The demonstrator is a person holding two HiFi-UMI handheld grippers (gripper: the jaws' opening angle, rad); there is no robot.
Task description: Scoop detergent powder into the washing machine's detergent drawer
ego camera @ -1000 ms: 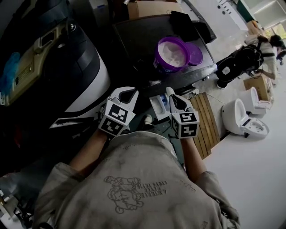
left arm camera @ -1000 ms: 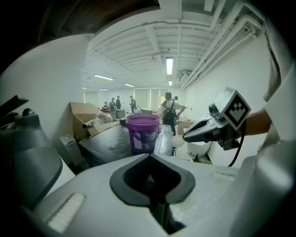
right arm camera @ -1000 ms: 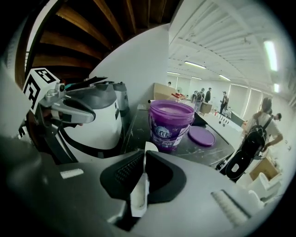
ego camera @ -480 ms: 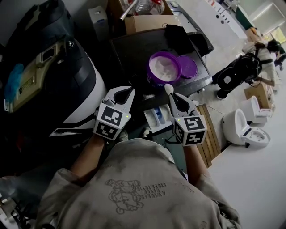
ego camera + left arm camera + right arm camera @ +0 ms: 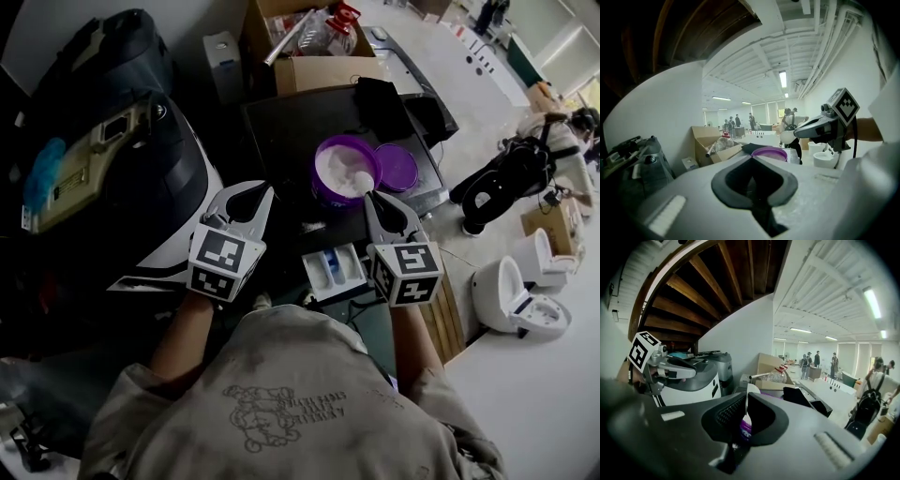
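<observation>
over tub, scoop in hand-held gripper

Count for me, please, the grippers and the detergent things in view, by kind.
Grippers: 2 (left gripper, right gripper)
Purple tub of powder: 1
Purple lid: 1
White scoop: 1
Detergent drawer: 1
Total: 6

Head view: above the person, looking steeply down, close over both grippers.
Left gripper view: low, along its own jaws, towards the right gripper.
Right gripper view: likewise, towards the left gripper.
Shared by all three: purple tub, scoop, cardboard box.
</observation>
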